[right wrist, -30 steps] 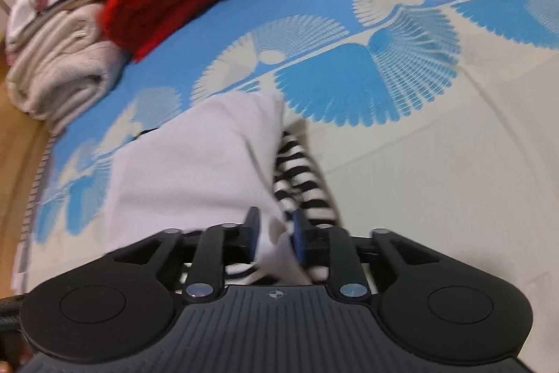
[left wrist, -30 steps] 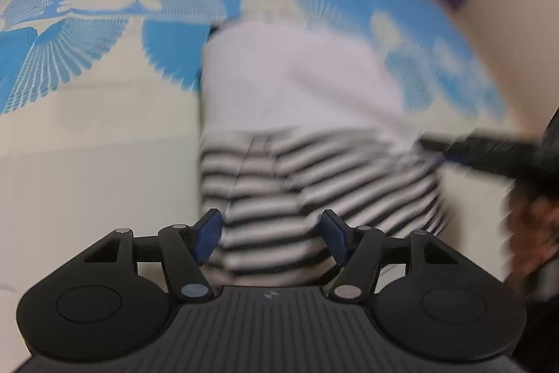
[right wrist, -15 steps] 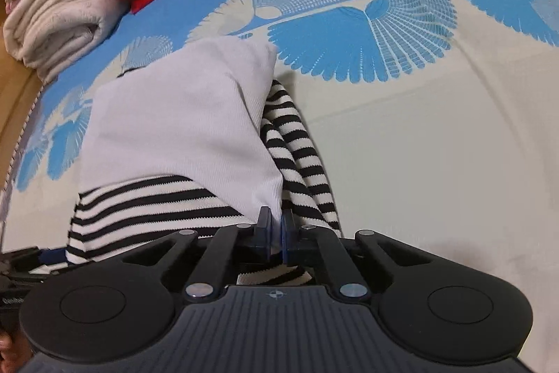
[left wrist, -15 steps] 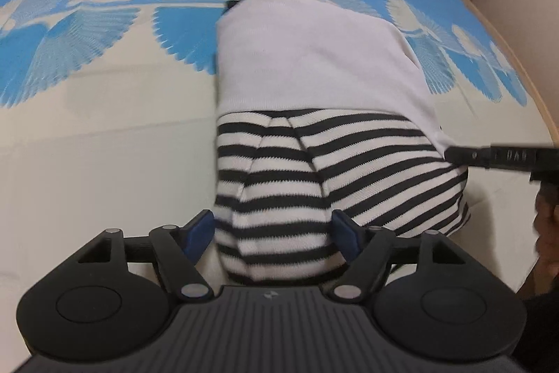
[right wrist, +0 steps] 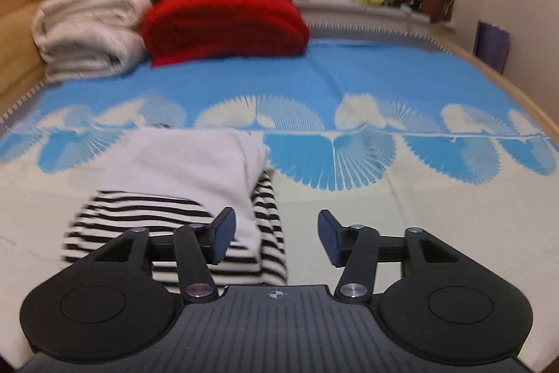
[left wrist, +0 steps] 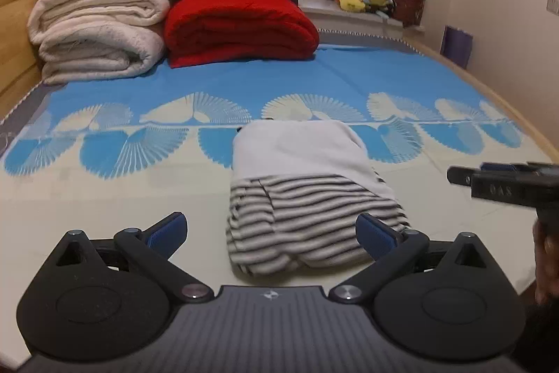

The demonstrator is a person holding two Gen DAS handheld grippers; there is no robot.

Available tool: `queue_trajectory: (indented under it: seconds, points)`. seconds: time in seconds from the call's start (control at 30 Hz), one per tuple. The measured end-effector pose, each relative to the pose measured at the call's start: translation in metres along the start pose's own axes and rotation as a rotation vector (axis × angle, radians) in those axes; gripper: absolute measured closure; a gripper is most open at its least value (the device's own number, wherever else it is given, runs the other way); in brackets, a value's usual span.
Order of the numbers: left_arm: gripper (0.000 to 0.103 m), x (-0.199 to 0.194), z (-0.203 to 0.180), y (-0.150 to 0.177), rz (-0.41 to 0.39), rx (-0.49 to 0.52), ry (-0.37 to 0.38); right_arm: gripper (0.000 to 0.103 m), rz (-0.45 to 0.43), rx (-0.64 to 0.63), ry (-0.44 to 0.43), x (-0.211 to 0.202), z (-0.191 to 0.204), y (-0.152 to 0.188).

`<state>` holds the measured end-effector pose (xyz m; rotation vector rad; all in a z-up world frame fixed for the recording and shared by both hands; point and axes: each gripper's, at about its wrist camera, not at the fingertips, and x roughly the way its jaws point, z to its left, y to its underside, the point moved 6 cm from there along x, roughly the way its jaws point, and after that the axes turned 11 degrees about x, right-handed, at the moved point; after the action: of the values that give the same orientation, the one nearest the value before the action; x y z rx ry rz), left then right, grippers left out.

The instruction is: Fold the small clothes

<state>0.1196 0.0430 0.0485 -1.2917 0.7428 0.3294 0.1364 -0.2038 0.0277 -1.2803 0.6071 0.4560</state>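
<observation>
A folded striped garment (left wrist: 307,219), white on its far half and black-and-white on the near half, is lying on a bed (left wrist: 104,198) spread in blue and cream. The left gripper (left wrist: 270,231) is hovering just before it, fingers (left wrist: 167,228) spreading wide with nothing pinched between them. The right gripper (right wrist: 276,235) is also opening its fingers (right wrist: 328,235) beside the garment's right edge, gripping nothing. Stacked blankets (left wrist: 97,27) and a red quilt (left wrist: 241,27) are sitting at the bed's far end.
</observation>
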Motion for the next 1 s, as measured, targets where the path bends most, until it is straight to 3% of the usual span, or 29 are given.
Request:
queue_trajectory:
  seconds: [0.07,0.17,0.33,0.43,0.5,0.83,1.0]
  points:
    - [0.000,-0.012,-0.006,0.013,0.001,-0.031,-0.011,0.036,-0.021,-0.010,0.006,-0.029,0.002,0.011]
    - [0.000,-0.021,-0.016,0.027,0.020,-0.053,-0.042,0.035,-0.023,-0.054,0.032,-0.058,0.005,0.036]
    - [0.000,-0.017,-0.032,0.047,-0.035,-0.009,-0.061,0.035,-0.014,-0.074,0.038,-0.079,0.012,0.062]
    - [0.001,0.001,-0.027,0.057,0.036,-0.062,-0.057,0.035,0.029,-0.039,0.039,-0.079,0.013,0.077]
    - [0.001,0.004,-0.021,0.056,0.025,-0.120,-0.055,0.035,0.053,-0.012,0.032,-0.076,0.014,0.081]
    - [0.001,0.013,-0.031,0.061,0.055,-0.056,-0.065,0.035,0.081,-0.030,0.032,-0.064,0.025,0.089]
    - [0.001,0.018,-0.031,0.061,0.066,-0.081,-0.046,0.035,0.083,-0.033,0.033,-0.060,0.027,0.089]
